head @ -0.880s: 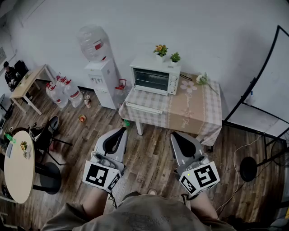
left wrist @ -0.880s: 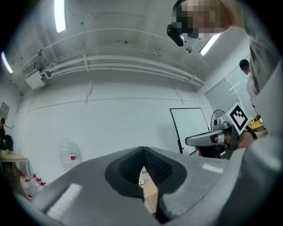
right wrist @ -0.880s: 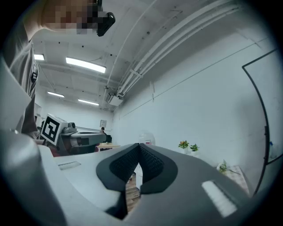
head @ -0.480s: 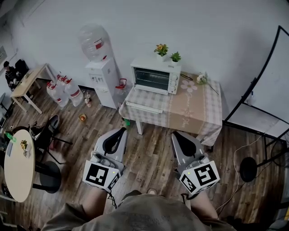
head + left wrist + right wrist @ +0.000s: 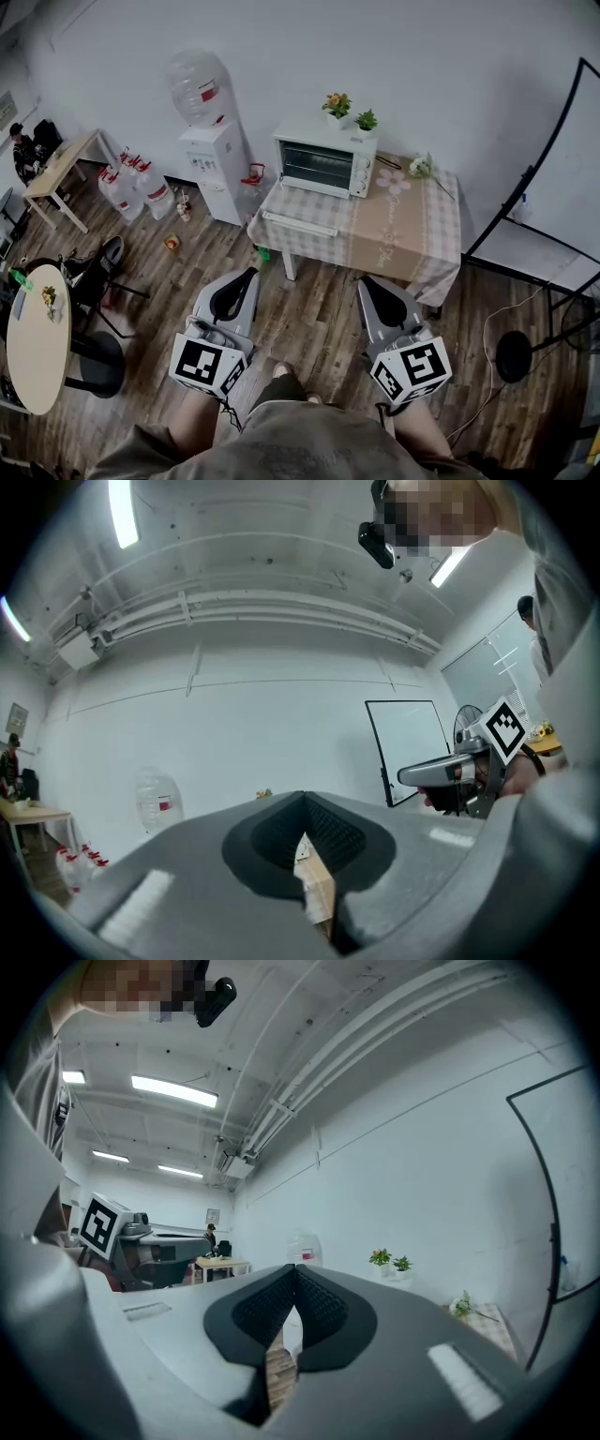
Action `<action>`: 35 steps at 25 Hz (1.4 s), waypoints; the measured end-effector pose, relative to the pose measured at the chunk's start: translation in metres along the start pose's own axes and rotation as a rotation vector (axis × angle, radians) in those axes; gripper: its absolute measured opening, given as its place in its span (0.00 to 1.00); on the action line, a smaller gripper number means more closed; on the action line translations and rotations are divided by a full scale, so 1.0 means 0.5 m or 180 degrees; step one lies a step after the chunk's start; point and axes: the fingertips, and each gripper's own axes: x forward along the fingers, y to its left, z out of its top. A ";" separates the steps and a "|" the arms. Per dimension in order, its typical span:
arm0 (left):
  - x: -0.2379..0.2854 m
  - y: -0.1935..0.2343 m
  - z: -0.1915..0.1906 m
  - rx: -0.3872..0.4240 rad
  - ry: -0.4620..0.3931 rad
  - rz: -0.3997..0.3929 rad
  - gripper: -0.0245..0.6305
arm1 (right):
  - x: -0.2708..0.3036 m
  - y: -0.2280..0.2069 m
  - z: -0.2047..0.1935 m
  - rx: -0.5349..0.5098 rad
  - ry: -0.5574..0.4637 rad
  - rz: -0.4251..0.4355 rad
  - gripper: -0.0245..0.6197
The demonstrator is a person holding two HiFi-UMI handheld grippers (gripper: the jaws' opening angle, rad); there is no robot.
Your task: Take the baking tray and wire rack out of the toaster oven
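Left gripper [image 5: 249,273]: jaws brought together at the tips, nothing between them. It is held level over the wood floor, pointing toward the table.
Right gripper [image 5: 364,280]: jaws fully together and empty, held level beside the left one, with a gap of floor between the two.
Toaster oven [image 5: 323,159]: white, on the far left corner of the table close to the wall. Its glass door is closed, and it is well apart from both grippers.
Baking tray and wire rack: I cannot make either out through the dark door glass from here.
Table [image 5: 403,223]: covered with a checked cloth that hangs over the front edge.
On top of the oven: two small potted plants [image 5: 335,103] side by side.
On the cloth: a spray of flowers [image 5: 419,166] to the right of the oven.
Water dispenser [image 5: 214,169]: stands left of the table, with a big bottle on top.
Water jugs [image 5: 131,192]: clustered on the floor further left.
Person holding the grippers: both forearms show at the bottom of the head view, a marker cube at each wrist.
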 end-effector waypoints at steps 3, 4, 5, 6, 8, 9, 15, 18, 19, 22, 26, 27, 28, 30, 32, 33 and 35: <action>0.002 0.010 -0.012 0.0104 0.0060 0.0073 0.19 | 0.019 0.000 -0.022 -0.0084 0.0164 -0.0061 0.36; 0.006 0.013 -0.018 0.0127 0.0077 0.0111 0.30 | 0.024 -0.005 -0.027 -0.0104 0.0200 -0.0092 0.40; 0.011 0.016 -0.025 0.0132 0.0095 0.0136 0.30 | 0.028 -0.012 -0.030 -0.0101 0.0203 -0.0132 0.41; 0.016 0.019 -0.031 0.0124 0.0110 0.0151 0.30 | 0.032 -0.019 -0.031 -0.0083 0.0184 -0.0164 0.42; 0.025 0.029 -0.039 0.0104 0.0123 0.0174 0.31 | 0.041 -0.029 -0.030 -0.0043 0.0146 -0.0188 0.42; 0.031 0.037 -0.042 0.0098 0.0120 0.0190 0.31 | 0.047 -0.034 -0.030 -0.0029 0.0140 -0.0186 0.42; 0.088 0.092 -0.071 0.0043 0.0179 0.0228 0.31 | 0.112 -0.067 -0.050 0.0011 0.0224 -0.0193 0.40; 0.130 0.116 -0.090 -0.0002 0.0228 0.0185 0.31 | 0.159 -0.078 -0.067 -0.0017 0.0323 -0.0163 0.40; 0.144 0.125 -0.098 -0.0002 0.0228 0.0160 0.31 | 0.176 -0.084 -0.073 -0.0007 0.0354 -0.0164 0.40; 0.189 0.163 -0.115 -0.0040 0.0234 0.0113 0.31 | 0.231 -0.106 -0.087 0.0055 0.0421 -0.0203 0.40; 0.252 0.234 -0.133 -0.0180 0.0249 0.0082 0.31 | 0.317 -0.137 -0.099 0.0190 0.0441 -0.0252 0.39; 0.268 0.254 -0.139 -0.0210 0.0261 0.0071 0.31 | 0.340 -0.145 -0.101 0.0235 0.0432 -0.0282 0.39; 0.285 0.275 -0.145 -0.0241 0.0273 0.0055 0.31 | 0.364 -0.154 -0.102 0.0273 0.0429 -0.0313 0.38; 0.322 0.317 -0.158 -0.0307 0.0290 0.0014 0.31 | 0.416 -0.169 -0.107 0.0329 0.0438 -0.0354 0.37; 0.359 0.361 -0.171 -0.0384 0.0295 -0.0018 0.31 | 0.470 -0.180 -0.114 0.0391 0.0469 -0.0378 0.38; 0.377 0.381 -0.178 -0.0438 0.0291 -0.0029 0.31 | 0.495 -0.186 -0.118 0.0412 0.0489 -0.0389 0.37; 0.414 0.419 -0.193 -0.0579 0.0276 -0.0059 0.31 | 0.540 -0.198 -0.121 0.0402 0.0509 -0.0423 0.37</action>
